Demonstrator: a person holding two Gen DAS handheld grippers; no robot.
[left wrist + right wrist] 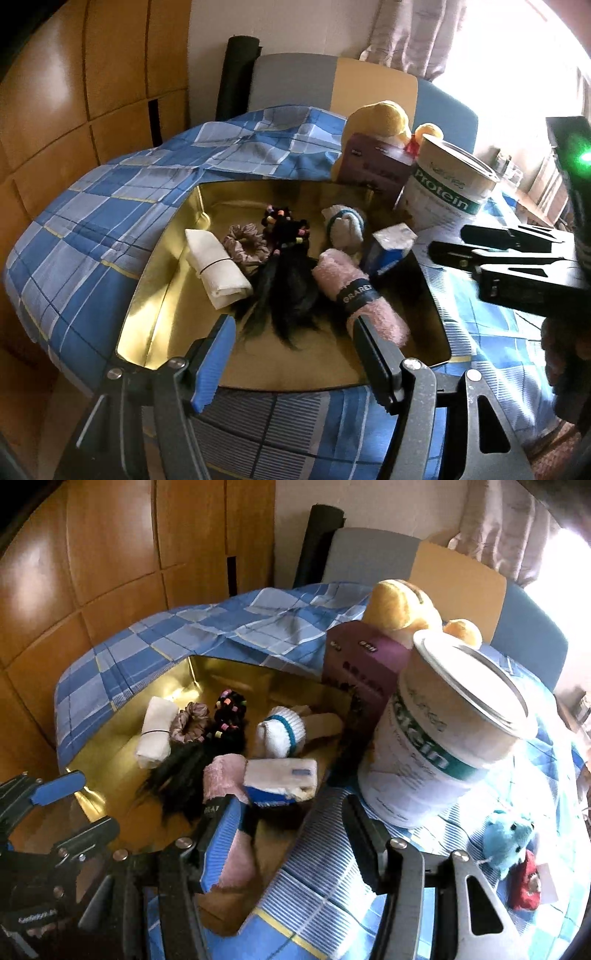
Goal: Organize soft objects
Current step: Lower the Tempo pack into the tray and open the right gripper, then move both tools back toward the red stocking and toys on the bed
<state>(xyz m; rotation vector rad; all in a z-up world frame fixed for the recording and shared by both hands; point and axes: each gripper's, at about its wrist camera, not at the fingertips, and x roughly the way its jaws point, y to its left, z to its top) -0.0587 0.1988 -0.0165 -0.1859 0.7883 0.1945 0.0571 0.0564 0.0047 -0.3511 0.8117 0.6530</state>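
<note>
Checked blue cloth [92, 206] across most of the left wrist view, draped over the table. Gold tray [155, 295] set into it mid-frame, shiny walls, soft stuff inside. Protein tin [454, 731] big in the right wrist view, right of centre, standing on the cloth just outside the tray's right edge. Purple box [354, 657] behind the tin, yellow plush [399, 602] behind that, upper middle. Inside the tray, left to right in the left wrist view: rolled white cloth [218, 269] with a black band, mauve scrunchie [245, 243], black hair piece [284, 288] with a cluster of coloured bands at the top, rolled white sock with teal stripe [345, 225], pink fuzzy roll [354, 291] with a dark label band. Blue-and-white carton [280, 779] sitting on the tray's right part, touching the pink roll. Small blue plush [508, 836] and red item [526, 886] on the cloth, lower right of the right wrist view, well apart from the tray. Left gripper [295, 350] spread wide at the tray's near edge, holding nothing, right finger overlapping the pink roll's near end in frame; actual contact unclear. Right gripper [288, 834] also spread apart, nothing clamped, left finger against the pink roll in frame, right finger over the cloth near the tin.
</note>
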